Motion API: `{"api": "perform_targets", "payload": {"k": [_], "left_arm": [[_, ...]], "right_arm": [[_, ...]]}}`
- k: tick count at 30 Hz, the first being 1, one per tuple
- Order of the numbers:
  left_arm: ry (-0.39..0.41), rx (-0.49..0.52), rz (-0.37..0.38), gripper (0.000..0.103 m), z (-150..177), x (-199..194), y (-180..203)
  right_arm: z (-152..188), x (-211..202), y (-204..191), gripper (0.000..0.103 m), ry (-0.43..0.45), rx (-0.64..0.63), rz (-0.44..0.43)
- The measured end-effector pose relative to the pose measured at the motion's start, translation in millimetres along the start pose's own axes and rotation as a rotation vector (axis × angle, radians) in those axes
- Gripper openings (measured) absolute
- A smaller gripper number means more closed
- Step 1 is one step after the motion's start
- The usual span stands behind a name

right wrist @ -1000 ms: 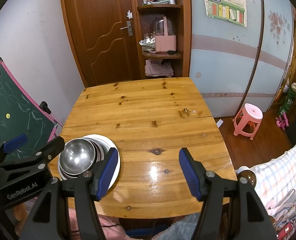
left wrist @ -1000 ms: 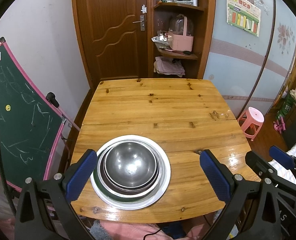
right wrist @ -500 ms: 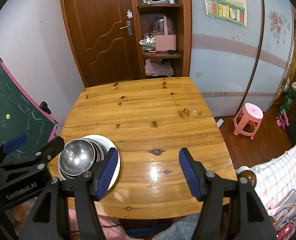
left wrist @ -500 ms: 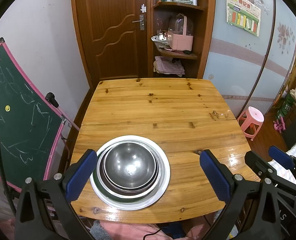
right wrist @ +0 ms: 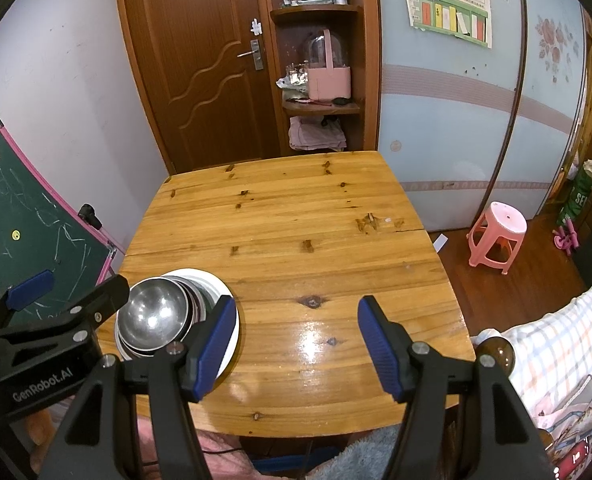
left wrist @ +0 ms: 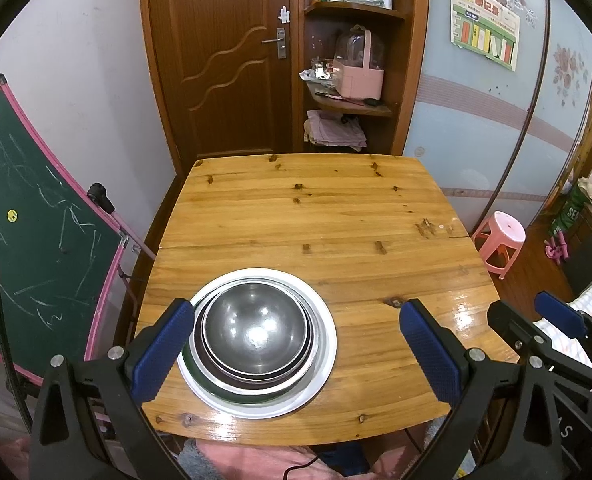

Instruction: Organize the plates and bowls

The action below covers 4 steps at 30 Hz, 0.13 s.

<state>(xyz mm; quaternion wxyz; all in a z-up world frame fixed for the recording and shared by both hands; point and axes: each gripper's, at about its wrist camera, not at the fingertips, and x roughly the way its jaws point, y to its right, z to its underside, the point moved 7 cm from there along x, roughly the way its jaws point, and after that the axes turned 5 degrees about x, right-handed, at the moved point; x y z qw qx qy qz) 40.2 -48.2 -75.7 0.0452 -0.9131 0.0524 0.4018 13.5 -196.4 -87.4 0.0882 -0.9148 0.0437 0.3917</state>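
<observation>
Looking across the last second, almost nothing has changed: both grippers hang in the same places above the near edge, and the stack has not moved. I judge from this that the stacking is done, or that it waits in a pause before any next step.

The tabletop (left wrist: 315, 216) is the largest thing: square, of yellow varnished wood with dark knots, glossy near the front right where the lamp reflects. It carries only the stack, which sits near the front left corner.

The plate (left wrist: 321, 356) is white, round, flat and smooth, and it lies at the bottom. Inside it some shallow metal dishes are nested; how many, I cannot tell. On top sits the bowl (left wrist: 256, 330), of polished steel, deep and round, with bright spots of light inside. In the right view the same bowl (right wrist: 152, 316) shows behind the left tool.

The left hand-held gripper (left wrist: 296, 344) is wide apart and holds nothing; its ribbed blue pads stand on both sides of the stack, above it, without touching. The right hand-held gripper (right wrist: 292, 348) is also spread and empty, over bare wood just right of the plate (right wrist: 232, 322).
</observation>
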Motion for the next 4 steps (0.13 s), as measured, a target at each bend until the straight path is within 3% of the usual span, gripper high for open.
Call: {"api": "perform_targets", "payload": {"k": [4], "left_arm": [[-0.001, 0.001, 0.0, 0.102, 0.5, -0.3, 0.4]], "right_arm": [[0.0, 0.0, 0.2, 0.064, 0.0, 0.002, 0.001]]}}
